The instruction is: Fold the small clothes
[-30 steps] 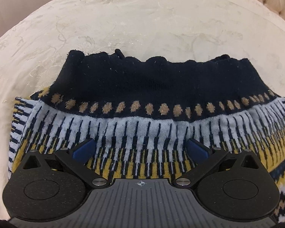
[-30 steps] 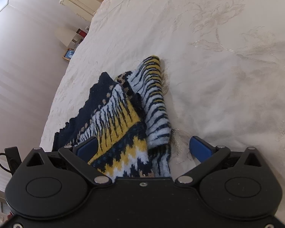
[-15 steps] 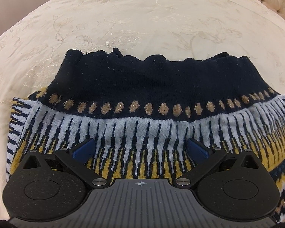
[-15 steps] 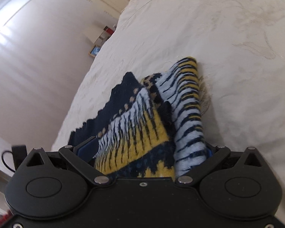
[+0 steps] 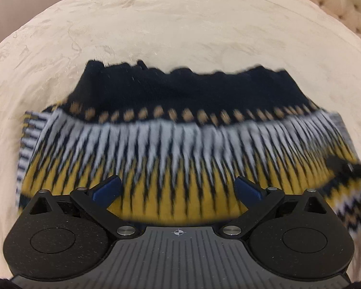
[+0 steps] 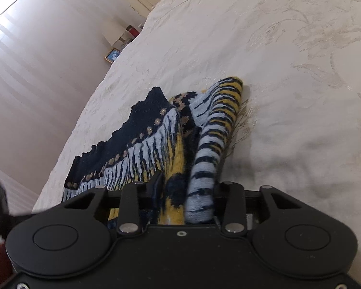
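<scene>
A small knitted sweater [image 5: 170,144] with navy, white and yellow bands lies on a cream bedspread [image 5: 180,24]. My left gripper [image 5: 178,187] hovers open over its yellow band, blue pads [image 5: 108,189] wide apart and nothing between them. In the right wrist view the sweater [image 6: 156,144] has its striped side edge bunched between the fingers of my right gripper [image 6: 187,192]. Its jaws are closing and press on that fabric. The pads themselves are hidden by the cloth. A dark part of the right gripper shows at the right edge of the left wrist view.
The bedspread [image 6: 288,84] stretches far beyond the sweater on all sides. A tufted headboard [image 5: 344,2] stands at the back right. Beside the bed are a pale wall, a small lamp and a framed picture [image 6: 113,55].
My right gripper's jaws have come in from wide apart onto the sweater's side edge. The left gripper has drawn back and up, so more of the yellow band shows.
</scene>
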The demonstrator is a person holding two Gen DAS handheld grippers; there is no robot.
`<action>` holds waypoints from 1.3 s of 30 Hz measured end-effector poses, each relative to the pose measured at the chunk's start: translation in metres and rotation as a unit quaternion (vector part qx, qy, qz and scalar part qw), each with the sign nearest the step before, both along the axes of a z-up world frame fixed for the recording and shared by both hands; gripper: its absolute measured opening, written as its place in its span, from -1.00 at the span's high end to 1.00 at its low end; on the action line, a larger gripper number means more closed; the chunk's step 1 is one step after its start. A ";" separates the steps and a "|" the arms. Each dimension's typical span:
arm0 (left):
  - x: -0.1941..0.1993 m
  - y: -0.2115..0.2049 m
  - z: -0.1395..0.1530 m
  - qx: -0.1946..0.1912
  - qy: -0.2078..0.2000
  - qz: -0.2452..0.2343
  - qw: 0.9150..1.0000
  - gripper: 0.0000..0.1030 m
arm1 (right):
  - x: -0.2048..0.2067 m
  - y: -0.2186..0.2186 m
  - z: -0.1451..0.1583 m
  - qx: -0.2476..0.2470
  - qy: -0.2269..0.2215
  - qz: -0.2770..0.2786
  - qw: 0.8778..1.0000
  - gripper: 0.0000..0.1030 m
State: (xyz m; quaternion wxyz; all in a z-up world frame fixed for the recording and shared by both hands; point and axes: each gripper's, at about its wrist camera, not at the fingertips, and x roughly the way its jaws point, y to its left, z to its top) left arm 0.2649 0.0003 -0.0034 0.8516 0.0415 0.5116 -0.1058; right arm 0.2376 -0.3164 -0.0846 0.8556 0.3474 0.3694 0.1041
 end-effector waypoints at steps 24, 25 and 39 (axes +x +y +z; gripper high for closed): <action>-0.044 0.063 0.053 -0.023 -0.054 0.047 0.997 -0.95 | -0.003 0.008 -0.004 -0.001 -0.021 0.012 1.000 -0.19; -0.045 0.071 0.058 -0.027 -0.055 0.055 0.997 -0.95 | -0.004 0.009 -0.003 -0.015 -0.021 0.010 1.000 -0.05; -0.022 0.138 0.037 -0.067 -0.036 0.094 0.993 -0.95 | -0.015 0.040 0.032 -0.166 -0.046 0.015 0.985 0.28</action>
